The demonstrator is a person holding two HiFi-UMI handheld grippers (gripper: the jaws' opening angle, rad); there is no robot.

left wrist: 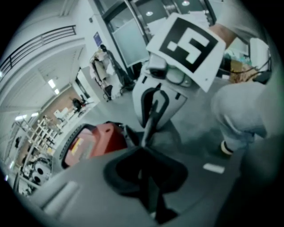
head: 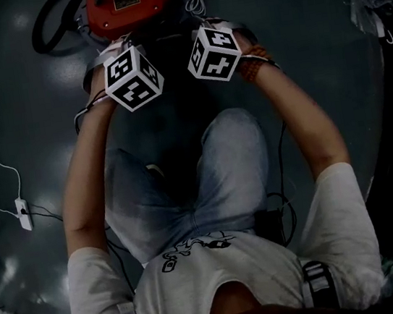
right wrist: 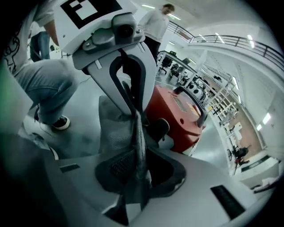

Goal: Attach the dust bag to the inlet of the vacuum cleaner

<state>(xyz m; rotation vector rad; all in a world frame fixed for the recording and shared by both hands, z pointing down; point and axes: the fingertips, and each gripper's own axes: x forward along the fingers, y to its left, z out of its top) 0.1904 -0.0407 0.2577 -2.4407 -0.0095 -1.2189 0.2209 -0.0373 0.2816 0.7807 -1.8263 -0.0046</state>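
The red vacuum cleaner (head: 126, 2) lies on the grey floor just beyond both grippers; it also shows in the gripper views (left wrist: 95, 139) (right wrist: 177, 115). A grey fabric dust bag (right wrist: 116, 128) hangs stretched between the two grippers. My right gripper (right wrist: 137, 173) is shut on a folded edge of it. Facing it, my left gripper (left wrist: 148, 177) is shut on the bag's thin dark edge (left wrist: 148, 128). In the head view only the marker cubes of the left gripper (head: 133, 78) and right gripper (head: 214, 53) show; the jaws and most of the bag are hidden under them.
A black hose (head: 52, 24) curls at the vacuum's left. A white cable runs to a power strip (head: 23, 213) on the floor at the left. The person's knee in jeans (head: 220, 171) is bent under the arms. Shelving and people stand far behind.
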